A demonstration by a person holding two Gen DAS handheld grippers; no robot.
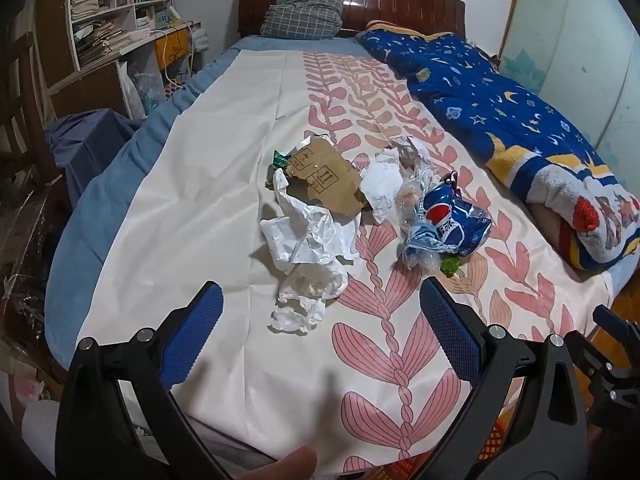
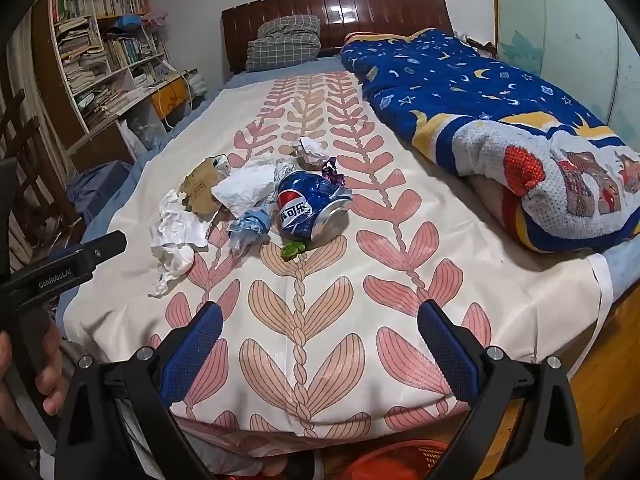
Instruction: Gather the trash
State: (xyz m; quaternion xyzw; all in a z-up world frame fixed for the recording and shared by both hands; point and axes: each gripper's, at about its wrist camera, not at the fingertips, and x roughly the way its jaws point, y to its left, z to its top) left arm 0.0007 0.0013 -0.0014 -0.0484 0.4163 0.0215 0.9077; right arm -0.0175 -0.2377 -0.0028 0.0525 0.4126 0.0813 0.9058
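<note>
Left wrist view: nothing collected yet.
Both your left claw (image 1: 320,320) and right claw (image 2: 320,336) gape empty; reach for the crumpled tissue (image 1: 298,314) first.

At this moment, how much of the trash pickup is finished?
Nothing looks collected. The crushed can, cardboard and crumpled paper all lie on the bed sheet. Left gripper and right gripper are open and empty. Everything remains.
</note>
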